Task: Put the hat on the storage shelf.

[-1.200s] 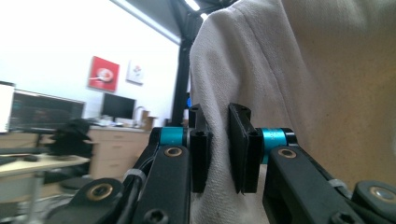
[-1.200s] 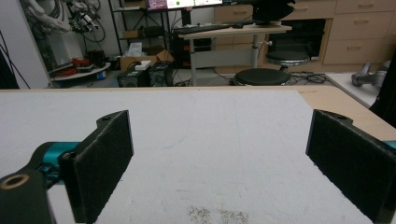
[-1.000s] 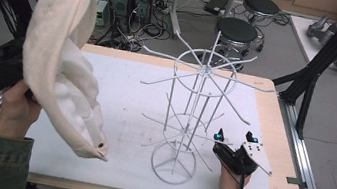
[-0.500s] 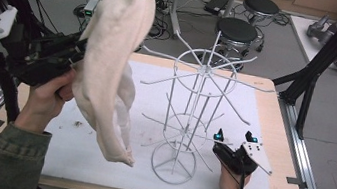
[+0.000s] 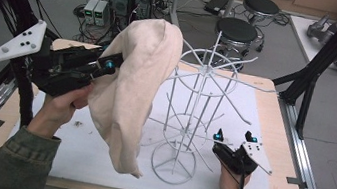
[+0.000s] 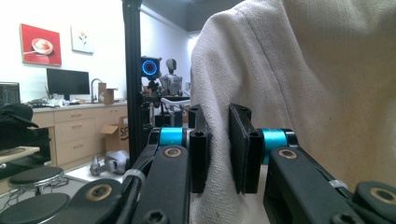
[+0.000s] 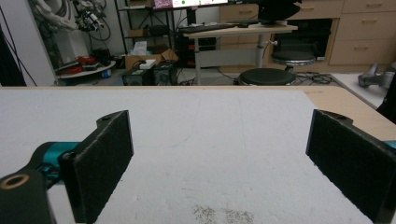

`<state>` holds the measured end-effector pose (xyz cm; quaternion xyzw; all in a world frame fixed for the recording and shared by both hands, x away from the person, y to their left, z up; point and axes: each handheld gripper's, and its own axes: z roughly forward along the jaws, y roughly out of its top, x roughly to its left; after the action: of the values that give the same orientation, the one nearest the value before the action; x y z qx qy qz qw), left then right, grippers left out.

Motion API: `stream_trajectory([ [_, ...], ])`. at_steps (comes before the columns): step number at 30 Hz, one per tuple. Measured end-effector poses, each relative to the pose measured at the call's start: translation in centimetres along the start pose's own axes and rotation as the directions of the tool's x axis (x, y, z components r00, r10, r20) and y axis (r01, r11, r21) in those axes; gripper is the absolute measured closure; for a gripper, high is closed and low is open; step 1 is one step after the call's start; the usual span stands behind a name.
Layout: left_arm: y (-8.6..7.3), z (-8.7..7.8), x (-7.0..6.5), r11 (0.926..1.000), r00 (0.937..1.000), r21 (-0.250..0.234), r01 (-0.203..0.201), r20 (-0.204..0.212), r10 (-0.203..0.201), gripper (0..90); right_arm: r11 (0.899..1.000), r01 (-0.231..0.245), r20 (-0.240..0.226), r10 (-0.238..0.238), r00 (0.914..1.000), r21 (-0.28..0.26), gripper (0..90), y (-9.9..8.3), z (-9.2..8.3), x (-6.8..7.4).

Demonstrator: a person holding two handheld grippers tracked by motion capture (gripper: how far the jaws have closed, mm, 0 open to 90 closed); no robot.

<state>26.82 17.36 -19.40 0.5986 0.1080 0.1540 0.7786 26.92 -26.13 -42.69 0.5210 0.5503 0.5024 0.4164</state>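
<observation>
The left tongs point(image 5: 108, 64) pinch a soft cream cloth point(image 5: 132, 89) (its far folds hidden) beside the white wire rack point(image 5: 187, 127); the right tongs point(image 5: 235, 136) gape wide.

The left gripper point(image 5: 108, 64) is pinching a cream cloth point(image 5: 133, 89) between its fingers, holding it up so it is hanging just beside the white wire rack point(image 5: 194, 113), its upper folds bulging against the rack's top spokes. The right gripper point(image 5: 235, 136) is resting on the white mat point(image 5: 255, 107) near the worktop's point(image 5: 281, 136) right edge, fingers spread apart, beside the rack's base ring.
</observation>
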Motion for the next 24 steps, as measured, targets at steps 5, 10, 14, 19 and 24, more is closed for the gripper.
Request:
stream_trajectory([
  [5, -0.2, 0.0, -0.2, 0.9993, 0.9995, 0.034, -0.018, -0.026, 0.019, 78.6, 1.0, 0.007, 0.0, -0.007, 1.0, -0.002, 6.2, 0.0, 0.0, 0.0],
  [10, -0.5, -0.1, -0.4, 0.9966, 0.9978, 0.068, -0.046, -0.045, 0.049, 78.7, 1.0, 0.0, -0.004, 0.0, 1.0, 0.001, 6.2, 0.0, 0.0, 0.1],
  [14, -0.4, -0.1, -0.6, 0.9915, 0.9934, 0.107, -0.075, -0.079, 0.083, 78.7, 1.0, 0.004, -0.006, -0.004, 1.0, -0.002, 6.2, 0.0, 0.0, 0.1],
  [19, -0.2, 0.0, -1.1, 0.9828, 0.9843, 0.149, -0.108, -0.123, 0.127, 78.6, 1.0, 0.007, -0.002, -0.007, 1.0, -0.006, 6.2, 0.0, 0.0, 0.0],
  [24, -0.4, 0.2, -1.2, 0.9797, 0.9825, 0.171, -0.105, -0.135, 0.129, 77.6, 1.0, 0.008, -0.003, -0.008, 1.0, -0.005, 6.2, 0.0, 0.0, 0.0],
])
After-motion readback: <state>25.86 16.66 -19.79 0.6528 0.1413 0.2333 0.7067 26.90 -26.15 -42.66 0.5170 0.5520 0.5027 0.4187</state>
